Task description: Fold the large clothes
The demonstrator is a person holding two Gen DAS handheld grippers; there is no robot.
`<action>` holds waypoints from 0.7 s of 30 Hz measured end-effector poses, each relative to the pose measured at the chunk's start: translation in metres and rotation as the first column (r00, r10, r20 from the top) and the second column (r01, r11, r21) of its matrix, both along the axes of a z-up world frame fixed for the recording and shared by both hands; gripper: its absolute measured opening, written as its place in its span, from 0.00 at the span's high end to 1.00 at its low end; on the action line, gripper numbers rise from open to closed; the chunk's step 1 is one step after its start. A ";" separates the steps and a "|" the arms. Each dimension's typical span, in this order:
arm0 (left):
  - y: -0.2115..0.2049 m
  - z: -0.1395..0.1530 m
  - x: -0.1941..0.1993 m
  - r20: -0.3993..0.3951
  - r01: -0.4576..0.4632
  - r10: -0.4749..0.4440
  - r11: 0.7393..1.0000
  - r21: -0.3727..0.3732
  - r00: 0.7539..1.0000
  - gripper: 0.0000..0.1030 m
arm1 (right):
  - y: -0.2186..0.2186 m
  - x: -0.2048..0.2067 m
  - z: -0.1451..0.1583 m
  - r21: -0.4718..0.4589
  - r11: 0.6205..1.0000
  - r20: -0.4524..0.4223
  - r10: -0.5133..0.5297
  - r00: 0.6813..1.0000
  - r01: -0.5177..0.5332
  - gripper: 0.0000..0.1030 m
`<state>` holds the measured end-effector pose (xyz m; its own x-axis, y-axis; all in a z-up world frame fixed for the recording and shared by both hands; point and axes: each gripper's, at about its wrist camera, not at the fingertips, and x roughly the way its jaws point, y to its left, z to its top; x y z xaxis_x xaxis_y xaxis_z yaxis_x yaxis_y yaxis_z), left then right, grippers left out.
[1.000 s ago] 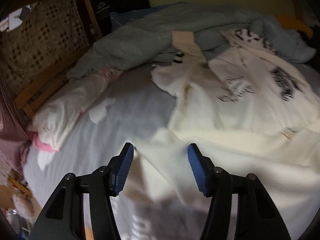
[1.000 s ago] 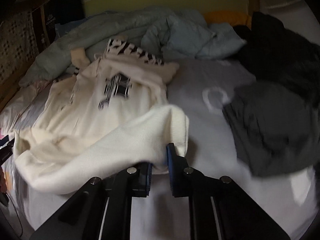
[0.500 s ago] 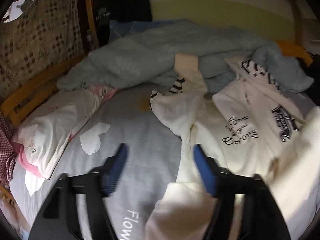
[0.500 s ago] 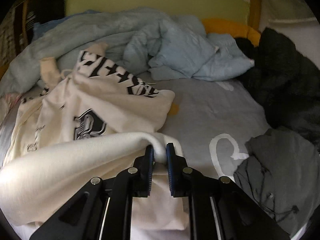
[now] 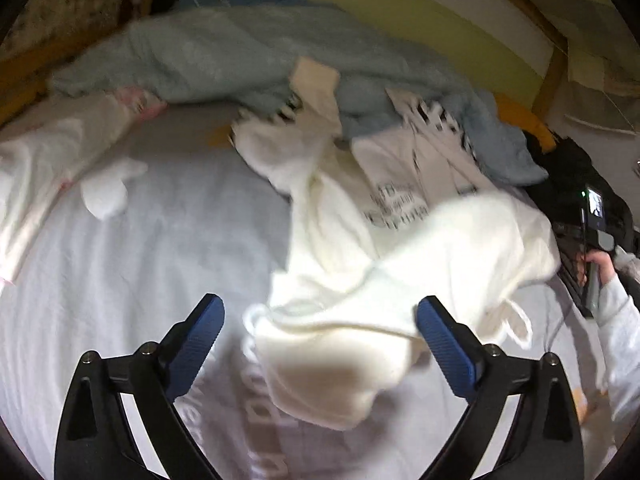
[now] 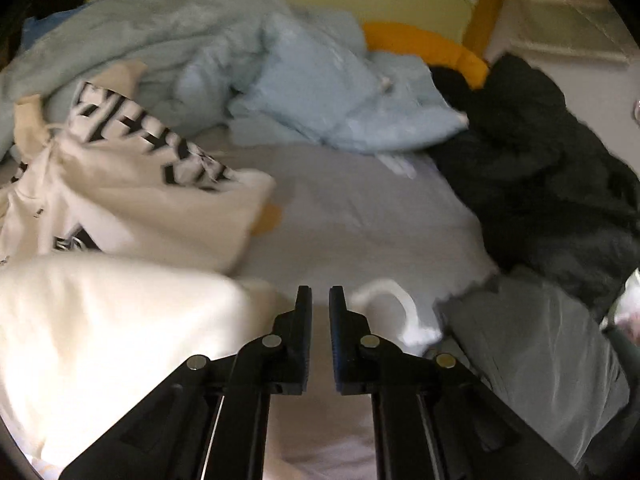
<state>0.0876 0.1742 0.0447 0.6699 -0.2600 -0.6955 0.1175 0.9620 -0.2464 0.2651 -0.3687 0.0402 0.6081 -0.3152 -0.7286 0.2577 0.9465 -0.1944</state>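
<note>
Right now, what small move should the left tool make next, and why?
Probably ease the left tool forward and down onto the near fold of the hoodie, then close. Its jaws are opening, and the bunched cream fold lies between them on the sheet with no pad pressing it, so it seems to need a fresh grip before folding.

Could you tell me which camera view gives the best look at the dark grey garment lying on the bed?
The right wrist view: the dark grey garment lies spread on the sheet right of the right gripper. The left wrist view does not show it.
</note>
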 end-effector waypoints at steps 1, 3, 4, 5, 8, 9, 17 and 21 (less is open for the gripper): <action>-0.003 -0.004 0.002 -0.032 0.030 -0.031 0.999 -0.012 0.999 0.06 | -0.007 -0.003 -0.001 0.028 1.000 -0.005 0.006 1.000 -0.006 0.91; -0.013 -0.015 0.008 -0.123 0.110 -0.115 0.993 -0.049 0.986 0.06 | -0.017 -0.019 -0.004 0.111 0.992 0.001 0.061 0.998 -0.061 0.91; -0.021 -0.017 0.008 -0.150 0.133 -0.137 0.990 -0.036 0.979 0.06 | -0.018 -0.029 -0.004 0.134 0.987 0.011 0.094 0.996 -0.094 0.91; -0.029 -0.017 0.005 -0.146 0.127 -0.122 0.992 0.021 0.982 0.06 | -0.018 -0.042 -0.005 0.138 0.982 0.023 0.127 0.992 -0.129 0.90; -0.043 -0.018 -0.012 -0.106 0.140 -0.128 0.983 0.116 0.986 0.06 | -0.017 -0.090 -0.011 0.158 0.967 0.093 0.189 0.977 -0.202 0.75; -0.047 -0.021 -0.015 -0.107 0.143 -0.129 0.980 0.139 0.986 0.06 | -0.019 -0.105 -0.016 0.182 0.958 0.112 0.203 0.973 -0.221 0.67; -0.024 -0.028 0.047 -0.161 -0.073 0.108 0.976 0.206 0.981 0.81 | -0.015 -0.100 -0.012 0.327 0.909 0.157 0.217 0.963 -0.259 0.52; -0.024 0.001 0.102 -0.061 -0.112 0.137 0.944 0.310 0.989 0.83 | -0.013 -0.100 -0.017 0.351 0.900 0.155 0.217 0.964 -0.259 0.52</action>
